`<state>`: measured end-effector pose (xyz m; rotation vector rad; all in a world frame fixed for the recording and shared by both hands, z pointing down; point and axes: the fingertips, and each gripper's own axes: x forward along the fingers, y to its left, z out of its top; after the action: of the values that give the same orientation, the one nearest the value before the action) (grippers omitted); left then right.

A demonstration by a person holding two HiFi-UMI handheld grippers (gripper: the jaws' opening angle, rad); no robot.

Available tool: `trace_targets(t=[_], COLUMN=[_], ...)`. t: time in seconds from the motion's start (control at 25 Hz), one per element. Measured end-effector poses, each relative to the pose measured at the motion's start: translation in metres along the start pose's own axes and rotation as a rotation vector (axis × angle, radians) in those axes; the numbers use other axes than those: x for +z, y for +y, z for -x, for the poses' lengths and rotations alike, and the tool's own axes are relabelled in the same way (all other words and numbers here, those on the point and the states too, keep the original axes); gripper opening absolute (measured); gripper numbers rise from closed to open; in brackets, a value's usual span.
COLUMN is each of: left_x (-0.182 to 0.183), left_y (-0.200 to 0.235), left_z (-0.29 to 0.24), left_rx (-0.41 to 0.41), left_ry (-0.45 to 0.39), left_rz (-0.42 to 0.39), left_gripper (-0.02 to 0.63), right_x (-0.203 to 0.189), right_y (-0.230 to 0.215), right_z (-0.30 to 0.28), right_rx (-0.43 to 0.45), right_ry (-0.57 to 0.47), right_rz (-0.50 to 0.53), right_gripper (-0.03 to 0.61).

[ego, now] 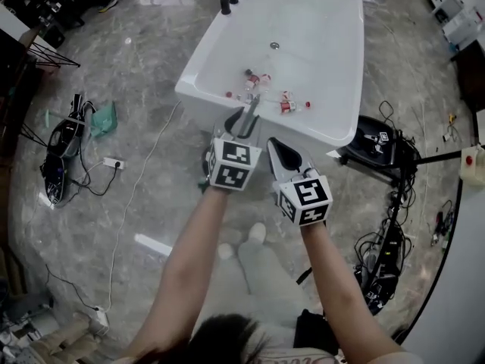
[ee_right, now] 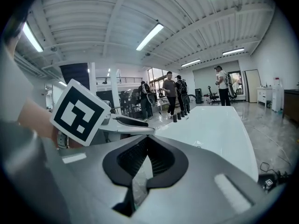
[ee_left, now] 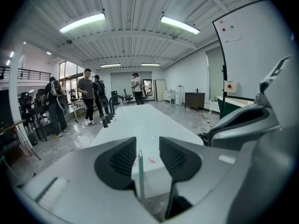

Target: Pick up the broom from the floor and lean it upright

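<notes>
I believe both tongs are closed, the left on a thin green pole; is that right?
Not quite: the left gripper view shows the left tongs open, the thin green pole standing between them; the right tongs are closed.

We stretch our left forearm (ego: 186, 268) and right forearm (ego: 342, 279) out ahead, side by side. Our left gripper (ego: 248, 121) has its jaws spread wide; our right gripper (ego: 274, 145) has its jaws closed tip to tip. Both point forward, slightly down.
</notes>
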<state>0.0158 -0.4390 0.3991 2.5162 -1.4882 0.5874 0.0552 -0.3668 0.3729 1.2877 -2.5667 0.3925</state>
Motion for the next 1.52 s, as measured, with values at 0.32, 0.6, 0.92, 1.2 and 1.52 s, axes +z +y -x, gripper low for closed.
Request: trace_targets(t=[0.32, 0.6, 0.92, 1.2, 1.52], left_x=[0.047, 0.063, 0.092, 0.124, 0.144], left_y=[-0.011, -0.032, -0.033, -0.041, -0.059], left_z=[0.063, 0.106, 0.172, 0.214, 0.232], left_rx=[-0.028, -0.087, -0.097, -0.113, -0.159], left_ry=[-0.066, -0.115, -0.222, -0.314, -0.354], left_rz=[-0.009, -0.102, -0.046, -0.035, -0.001], left_gripper=[0.101, 0.058, 0.002, 0.000, 0.000], right_x=[0.036, 0.080, 0.123, 0.139, 0.157], right_y=[0.030, 0.071, 0.094, 0.101, 0.113], right_z=[0.034, 0.067, 0.113, 0.131, 0.137], right_rx=[0.030, 0.104, 0.113, 0.105, 0.120], right_ry=[-0.021, -0.077, -0.148, -0.178, -0.234], right_rz=[0.040, 0.120, 0.189, 0.160, 0.182], right_gripper=[0.002, 0.002, 0.002, 0.002, 0.002])
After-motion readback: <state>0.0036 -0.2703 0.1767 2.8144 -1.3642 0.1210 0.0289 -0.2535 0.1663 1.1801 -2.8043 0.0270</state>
